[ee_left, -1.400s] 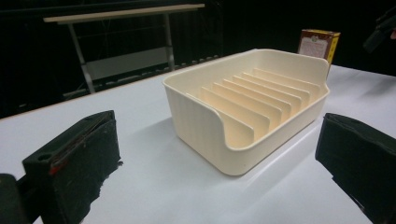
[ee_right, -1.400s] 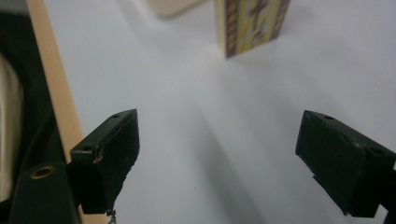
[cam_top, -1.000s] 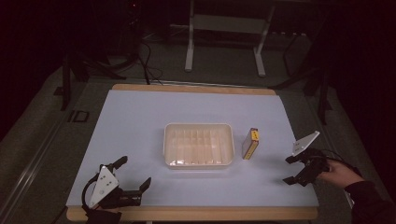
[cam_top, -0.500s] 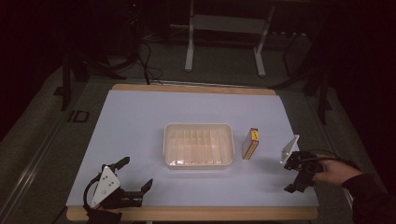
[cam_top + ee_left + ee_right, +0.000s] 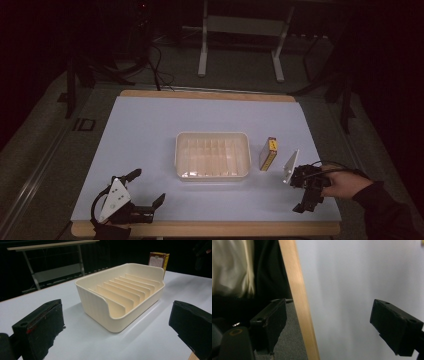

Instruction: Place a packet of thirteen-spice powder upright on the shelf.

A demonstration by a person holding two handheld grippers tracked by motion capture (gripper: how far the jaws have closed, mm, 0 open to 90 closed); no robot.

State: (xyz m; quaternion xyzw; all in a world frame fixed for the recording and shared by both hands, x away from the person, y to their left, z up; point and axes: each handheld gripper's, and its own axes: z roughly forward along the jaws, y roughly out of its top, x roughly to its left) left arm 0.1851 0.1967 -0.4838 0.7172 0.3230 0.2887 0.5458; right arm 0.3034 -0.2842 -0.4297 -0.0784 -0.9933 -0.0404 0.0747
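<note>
A cream ribbed tray (image 5: 212, 134) sits mid-table; in the left gripper view its curved front wall (image 5: 95, 305) is close ahead. A small brown-and-yellow box (image 5: 268, 153) stands just right of the tray, and it peeks over the tray's far corner (image 5: 158, 261). My left gripper (image 5: 146, 188) lies unheld on the table at the front left, open (image 5: 117, 326) and aimed at the tray. A hand (image 5: 346, 183) holds my right gripper (image 5: 306, 199) near the front right, rolled on its side, right of the box. Its jaws stand open (image 5: 333, 325) with nothing between them, straddling the table's front edge.
The white tabletop has a wooden front edge (image 5: 299, 302), with grey floor and a person's clothing beyond it. A metal desk frame (image 5: 240, 45) and cables on the floor lie behind the table in the dark.
The right gripper has shifted left toward the box and rolled over, so its grey plate now stands on edge. The left gripper, tray and box have not moved.
</note>
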